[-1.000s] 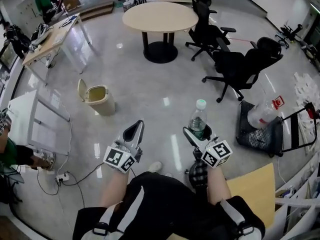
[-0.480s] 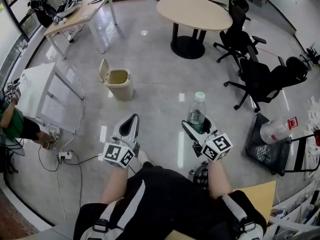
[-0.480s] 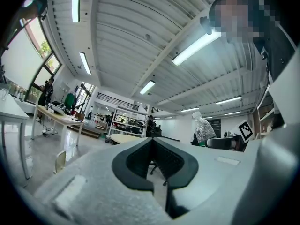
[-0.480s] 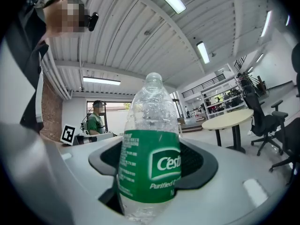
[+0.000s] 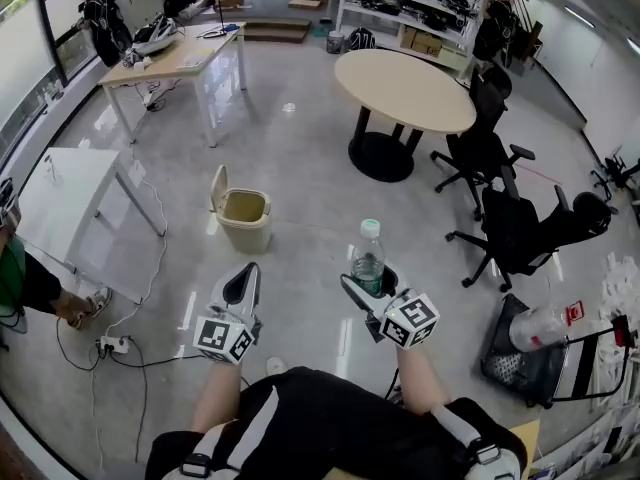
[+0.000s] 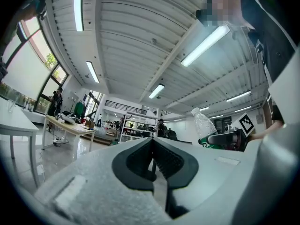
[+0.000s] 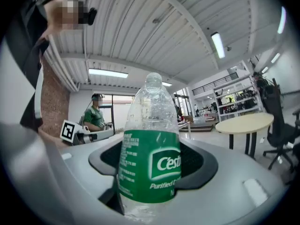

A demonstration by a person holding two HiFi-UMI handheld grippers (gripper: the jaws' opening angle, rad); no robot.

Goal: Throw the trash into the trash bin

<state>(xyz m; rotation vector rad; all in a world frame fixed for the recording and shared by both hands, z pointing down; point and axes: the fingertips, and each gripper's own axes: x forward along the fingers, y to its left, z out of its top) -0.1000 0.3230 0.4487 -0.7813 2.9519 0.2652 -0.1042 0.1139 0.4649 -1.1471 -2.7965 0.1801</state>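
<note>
Bottle [image 5: 368,256] upright in level right gripper [image 5: 369,282]

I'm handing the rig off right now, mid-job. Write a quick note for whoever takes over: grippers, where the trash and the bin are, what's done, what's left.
The right gripper is shut on the clear plastic water bottle with a green label, held upright.
The left gripper is shut, with nothing between its jaws.
The beige plastic trash bin stands on the floor just ahead of the left gripper, its lid flipped open, apart from both grippers.
Done: the bottle is in hand.
Left: carry the bottle over the bin's opening, likely forward and to the left, then open the right gripper to drop it in.
</note>
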